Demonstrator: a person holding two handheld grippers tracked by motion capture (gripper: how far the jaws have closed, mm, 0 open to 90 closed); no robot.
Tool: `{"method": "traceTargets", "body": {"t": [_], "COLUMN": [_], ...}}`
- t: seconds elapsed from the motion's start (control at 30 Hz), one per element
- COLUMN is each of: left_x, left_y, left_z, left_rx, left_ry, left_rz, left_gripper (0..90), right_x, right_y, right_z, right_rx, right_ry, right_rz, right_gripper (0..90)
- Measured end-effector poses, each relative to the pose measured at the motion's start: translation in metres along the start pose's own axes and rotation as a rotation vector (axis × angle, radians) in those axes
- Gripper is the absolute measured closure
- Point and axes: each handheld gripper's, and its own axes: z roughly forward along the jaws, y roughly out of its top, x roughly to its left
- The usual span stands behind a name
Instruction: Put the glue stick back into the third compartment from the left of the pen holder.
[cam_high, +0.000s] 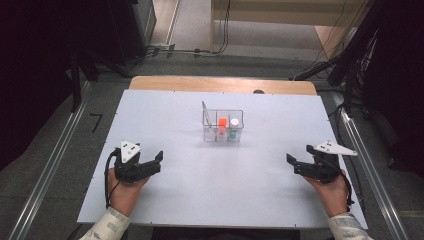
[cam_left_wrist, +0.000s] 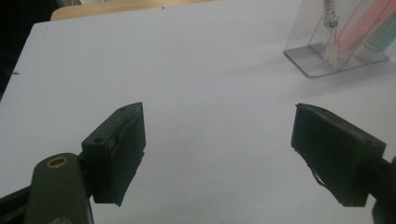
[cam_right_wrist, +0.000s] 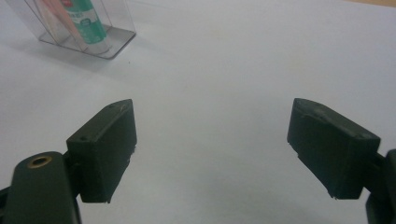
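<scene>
While both our grippers rest spread and empty near the table's front edge, the clear organizer (cam_high: 223, 125) stands upright ahead, midway between them: right of the left gripper (cam_high: 159, 159), left of the right gripper (cam_high: 291, 161), about equally near each.

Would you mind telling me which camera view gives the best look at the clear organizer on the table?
The high view: it shows the whole clear organizer with its three compartments, a white stick, an orange item and a white-capped green one. The left gripper view catches one cropped end at its top right; the right gripper view shows the other end with the green tube.
</scene>
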Motion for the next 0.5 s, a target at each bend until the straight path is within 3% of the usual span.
{"method": "traceTargets", "body": {"t": [0.5], "left_x": [0.009], "left_y": [-0.007], "left_z": [-0.014], "left_rx": [-0.015], "left_ry": [0.024], "left_rz": [-0.015], "left_gripper": [18.6], "right_x": [-0.017], "right_y": [-0.015], "right_z": [-0.019], "right_rx": [0.008], "right_ry": [-0.054], "right_rz": [0.021], "right_gripper": [14.4]}}
